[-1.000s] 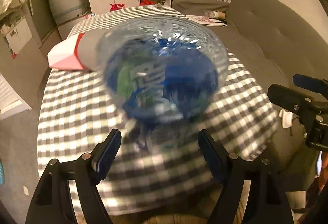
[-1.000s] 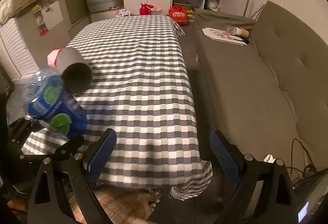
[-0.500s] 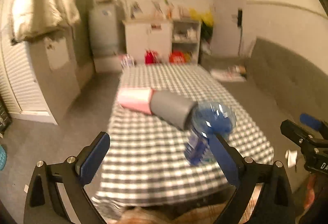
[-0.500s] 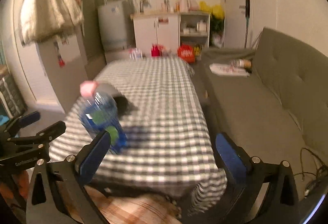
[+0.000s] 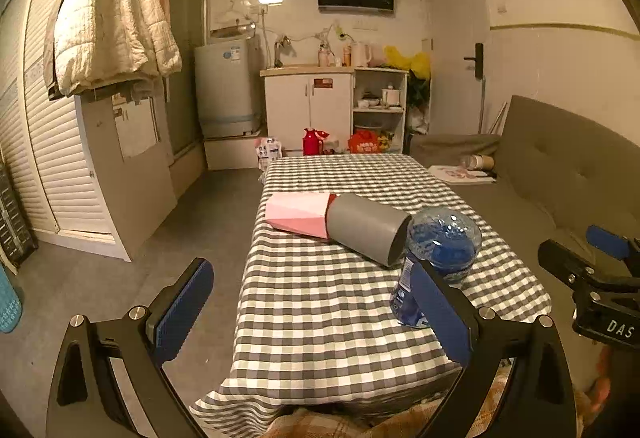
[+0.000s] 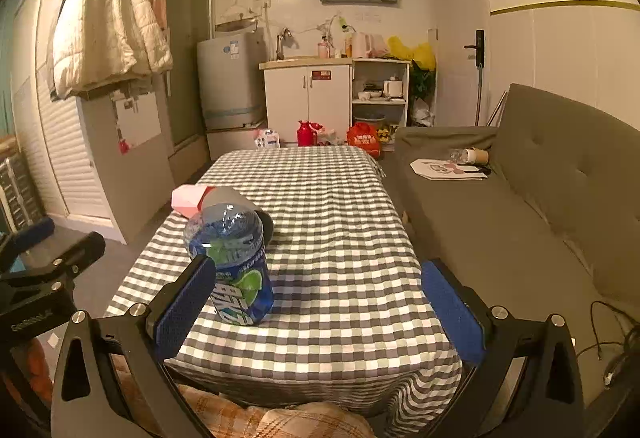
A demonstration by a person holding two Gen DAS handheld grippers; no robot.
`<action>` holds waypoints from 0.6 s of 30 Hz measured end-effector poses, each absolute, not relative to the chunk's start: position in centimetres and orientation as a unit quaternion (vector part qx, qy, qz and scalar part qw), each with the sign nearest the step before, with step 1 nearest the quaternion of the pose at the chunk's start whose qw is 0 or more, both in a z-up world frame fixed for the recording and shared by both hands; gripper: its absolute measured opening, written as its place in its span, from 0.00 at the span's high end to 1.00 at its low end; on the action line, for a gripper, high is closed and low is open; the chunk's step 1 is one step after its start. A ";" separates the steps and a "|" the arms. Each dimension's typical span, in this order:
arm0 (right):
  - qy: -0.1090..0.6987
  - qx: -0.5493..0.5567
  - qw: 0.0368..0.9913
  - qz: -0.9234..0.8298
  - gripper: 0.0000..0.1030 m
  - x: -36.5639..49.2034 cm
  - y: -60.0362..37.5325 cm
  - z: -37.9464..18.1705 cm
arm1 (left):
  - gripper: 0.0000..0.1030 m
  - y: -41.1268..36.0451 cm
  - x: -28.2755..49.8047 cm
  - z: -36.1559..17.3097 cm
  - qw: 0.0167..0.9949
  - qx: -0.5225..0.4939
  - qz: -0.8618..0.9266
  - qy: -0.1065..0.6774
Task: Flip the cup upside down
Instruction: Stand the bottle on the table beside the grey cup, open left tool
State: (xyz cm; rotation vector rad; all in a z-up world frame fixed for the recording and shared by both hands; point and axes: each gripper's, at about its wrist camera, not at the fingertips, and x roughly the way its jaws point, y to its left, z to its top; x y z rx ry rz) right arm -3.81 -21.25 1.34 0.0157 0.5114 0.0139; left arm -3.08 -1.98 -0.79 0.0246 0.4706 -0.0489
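- Since a second ago both grippers have pulled back from the checked table (image 6: 340, 205), and the blue plastic cup (image 6: 232, 266), which was up in the air and blurred close to the left camera, now stands on the cloth by itself.
- Its domed clear base is on top and its wide end is down on the cloth, so I judge the flip done, which would explain why nothing grips it.
- It sits near the front left corner of the table, just beside the open mouth of a grey tube (image 5: 366, 234) lying on its side with a pink box (image 5: 298, 215) at its far end.
- Left gripper (image 5: 312, 314) hangs released, its blue pads wide apart; one pad crosses in front of the cup in its own view, but the right view shows it clear of it.
- Right gripper (image 6: 320, 306) is likewise spread and empty, low at the near table edge, over a plaid cloth (image 6: 280, 418).
- A grey sofa (image 6: 540, 197) runs along the right.
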 end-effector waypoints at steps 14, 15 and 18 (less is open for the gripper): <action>0.250 0.014 0.968 -0.001 0.00 -4.3 -22.1 1.4 | 0.01 -2.4 -3.1 -1.1 0.972 0.017 -0.025 0.233; 0.249 0.014 0.968 -0.001 0.00 -4.3 -22.1 1.4 | 0.01 -2.4 -3.1 -1.1 0.972 0.017 -0.025 0.233; 0.249 0.016 0.968 -0.002 0.00 -4.3 -22.2 1.3 | 0.01 -2.4 -3.1 -1.1 0.972 0.018 -0.026 0.233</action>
